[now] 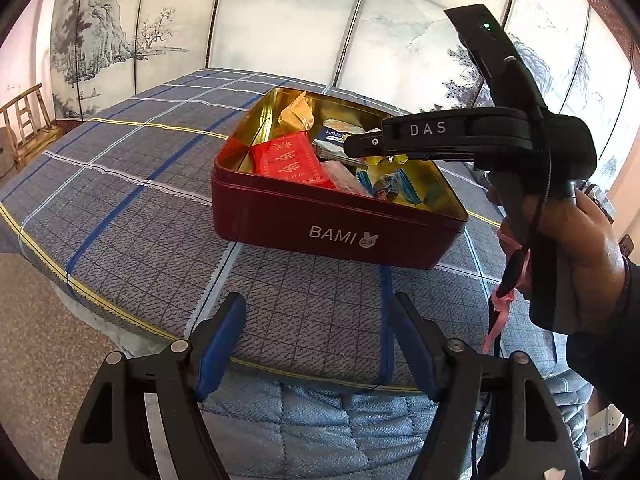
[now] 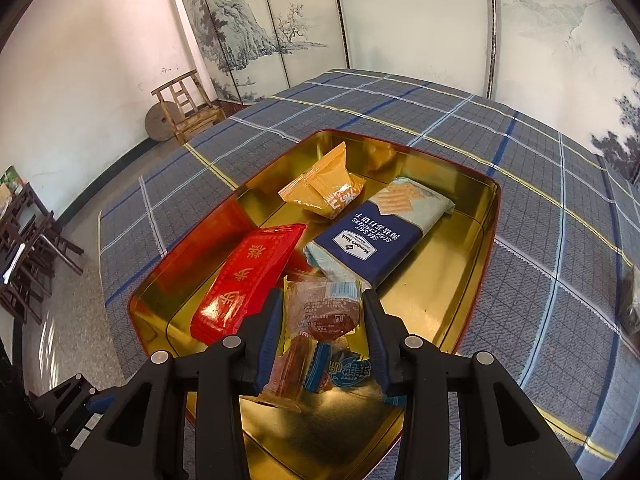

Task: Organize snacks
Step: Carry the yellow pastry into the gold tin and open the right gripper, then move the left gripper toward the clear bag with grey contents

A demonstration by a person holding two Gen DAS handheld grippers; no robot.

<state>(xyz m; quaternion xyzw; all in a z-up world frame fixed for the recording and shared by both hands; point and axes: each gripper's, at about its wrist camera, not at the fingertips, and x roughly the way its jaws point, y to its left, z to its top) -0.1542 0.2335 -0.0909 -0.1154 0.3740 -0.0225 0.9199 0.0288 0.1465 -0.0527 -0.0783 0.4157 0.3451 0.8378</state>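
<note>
A dark red BAMI tin (image 1: 280, 216) with a gold inside (image 2: 448, 280) stands open on the plaid bed. In it lie a red packet (image 2: 244, 284), an orange packet (image 2: 324, 188), a navy soda cracker pack (image 2: 380, 236), a clear-wrapped brown cake (image 2: 324, 312) and blue-wrapped sweets (image 2: 344, 372). My right gripper (image 2: 322, 316) hovers over the tin, jaws apart on either side of the brown cake, not closed on it. In the left wrist view the right gripper (image 1: 360, 146) reaches over the tin. My left gripper (image 1: 320, 344) is open and empty above the bed's near edge.
The grey-blue plaid bedcover (image 1: 132, 200) spreads around the tin. A wooden chair (image 2: 188, 108) and a round stone stand by the far wall. A dark object (image 2: 632, 300) lies on the bed at the right edge. Painted screens line the back.
</note>
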